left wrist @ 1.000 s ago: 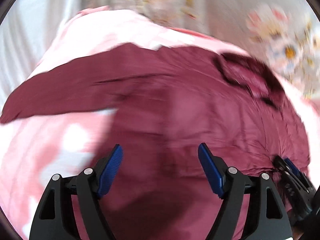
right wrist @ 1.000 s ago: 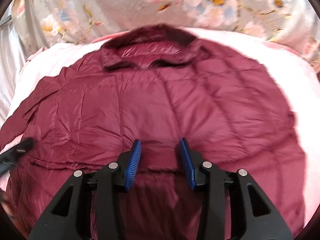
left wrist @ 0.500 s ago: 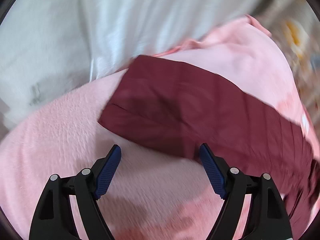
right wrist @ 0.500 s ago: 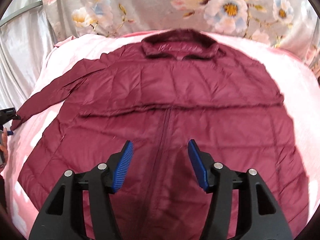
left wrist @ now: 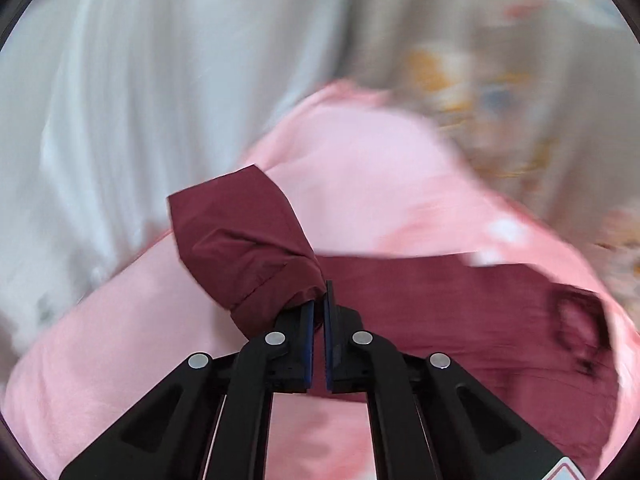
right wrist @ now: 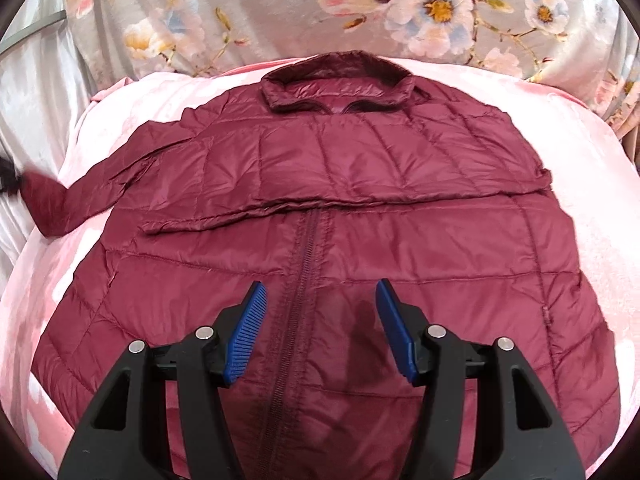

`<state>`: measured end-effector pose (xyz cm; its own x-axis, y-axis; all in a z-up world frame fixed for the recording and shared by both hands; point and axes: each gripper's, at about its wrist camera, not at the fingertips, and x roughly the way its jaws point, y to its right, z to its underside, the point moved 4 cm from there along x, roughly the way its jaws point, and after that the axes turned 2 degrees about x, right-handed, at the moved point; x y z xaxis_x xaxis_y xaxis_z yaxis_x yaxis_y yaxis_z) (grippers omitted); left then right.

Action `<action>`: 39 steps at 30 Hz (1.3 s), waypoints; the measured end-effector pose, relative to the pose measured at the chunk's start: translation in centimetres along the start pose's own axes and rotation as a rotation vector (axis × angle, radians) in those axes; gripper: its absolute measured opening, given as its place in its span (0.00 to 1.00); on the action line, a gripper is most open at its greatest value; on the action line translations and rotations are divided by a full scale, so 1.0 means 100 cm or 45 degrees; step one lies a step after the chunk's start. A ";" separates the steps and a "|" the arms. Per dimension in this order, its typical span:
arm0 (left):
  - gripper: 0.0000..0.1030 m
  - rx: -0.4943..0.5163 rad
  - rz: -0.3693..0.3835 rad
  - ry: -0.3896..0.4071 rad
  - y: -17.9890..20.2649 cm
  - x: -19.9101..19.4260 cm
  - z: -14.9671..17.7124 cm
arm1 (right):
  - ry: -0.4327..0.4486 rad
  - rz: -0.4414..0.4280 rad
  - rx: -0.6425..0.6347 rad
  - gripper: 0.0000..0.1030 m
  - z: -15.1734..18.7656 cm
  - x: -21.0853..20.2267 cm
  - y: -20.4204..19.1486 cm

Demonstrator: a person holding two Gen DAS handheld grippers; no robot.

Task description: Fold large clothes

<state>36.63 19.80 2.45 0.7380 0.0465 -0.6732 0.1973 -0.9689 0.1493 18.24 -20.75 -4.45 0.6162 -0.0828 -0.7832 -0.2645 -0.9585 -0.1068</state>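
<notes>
A maroon quilted jacket [right wrist: 360, 208] lies front up on a pink blanket [right wrist: 580, 152], collar at the far side, zipper running down the middle. Its left sleeve [right wrist: 92, 188] stretches out to the left. My left gripper [left wrist: 318, 308] is shut on the sleeve's cuff [left wrist: 244, 240], which bunches up over the fingers; the sleeve runs right toward the jacket body [left wrist: 480, 320]. My right gripper [right wrist: 320, 320] is open and empty, held above the jacket's lower front over the zipper. The left gripper shows as a dark blur at the sleeve end [right wrist: 8, 176].
The pink blanket [left wrist: 380, 184] covers the whole surface. A floral curtain [right wrist: 360, 4] hangs behind it. Pale silvery cloth [left wrist: 140, 80] hangs along the left side.
My left gripper has swung from the jacket body out to the sleeve end and shut on the cuff. My right gripper has opened wider and drawn back toward the hem.
</notes>
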 end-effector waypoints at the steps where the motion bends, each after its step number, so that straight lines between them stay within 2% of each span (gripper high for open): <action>1: 0.01 0.037 0.046 0.030 0.023 -0.012 -0.004 | 0.005 0.004 0.008 0.54 -0.001 -0.002 0.003; 3: 0.01 0.134 0.160 0.075 0.078 -0.041 -0.005 | 0.014 0.012 0.026 0.54 -0.002 -0.005 0.012; 6: 0.01 0.269 0.318 0.075 0.156 -0.069 0.012 | 0.031 0.049 0.054 0.55 -0.005 -0.009 0.030; 9: 0.02 0.371 0.477 -0.027 0.227 -0.080 0.048 | 0.047 0.078 0.099 0.55 -0.007 -0.014 0.053; 11: 0.05 0.439 0.526 -0.120 0.262 -0.079 0.083 | 0.057 0.106 0.135 0.56 -0.007 -0.017 0.072; 12: 0.09 0.466 0.543 -0.165 0.275 -0.075 0.101 | 0.059 0.120 0.154 0.57 -0.007 -0.019 0.082; 14: 0.26 0.510 0.573 -0.278 0.291 -0.061 0.138 | 0.061 0.134 0.189 0.57 -0.007 -0.022 0.099; 15: 0.39 0.524 0.584 -0.345 0.295 -0.053 0.159 | 0.063 0.139 0.206 0.57 -0.007 -0.023 0.109; 18: 0.46 0.485 0.590 -0.415 0.284 -0.041 0.190 | 0.074 0.135 0.214 0.57 -0.010 -0.026 0.120; 21: 0.55 0.379 0.576 -0.396 0.248 -0.038 0.189 | 0.085 0.067 0.209 0.60 -0.022 -0.024 0.115; 23: 0.56 0.291 0.536 -0.362 0.220 -0.037 0.184 | 0.094 -0.001 0.191 0.63 -0.034 -0.020 0.104; 26: 0.57 0.224 0.400 -0.359 0.171 -0.024 0.179 | 0.075 -0.058 0.185 0.65 -0.046 -0.007 0.090; 30: 0.57 0.175 0.272 -0.404 0.123 -0.002 0.184 | -0.022 -0.155 0.253 0.65 -0.051 0.023 0.077; 32: 0.57 0.146 0.260 -0.424 0.110 0.006 0.190 | -0.070 -0.172 0.261 0.65 -0.050 0.036 0.071; 34: 0.57 0.143 0.256 -0.427 0.107 0.011 0.194 | -0.110 -0.192 0.241 0.56 -0.047 0.048 0.062; 35: 0.57 0.153 0.254 -0.422 0.107 0.012 0.195 | -0.128 -0.195 0.219 0.41 -0.047 0.053 0.057; 36: 0.57 0.160 0.252 -0.417 0.109 0.010 0.195 | -0.133 -0.179 0.194 0.22 -0.048 0.055 0.054; 38: 0.57 0.167 0.252 -0.416 0.110 0.009 0.196 | -0.081 -0.155 0.174 0.04 -0.057 0.045 0.055; 39: 0.57 0.164 0.260 -0.421 0.110 0.009 0.194 | -0.044 -0.148 0.167 0.02 -0.064 0.038 0.057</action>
<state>26.98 4.51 -10.54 0.5023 -0.2104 -0.8387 -0.0296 -0.9736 0.2265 23.82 -28.27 -4.10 0.6228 0.0378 -0.7814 -0.2892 -0.9169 -0.2749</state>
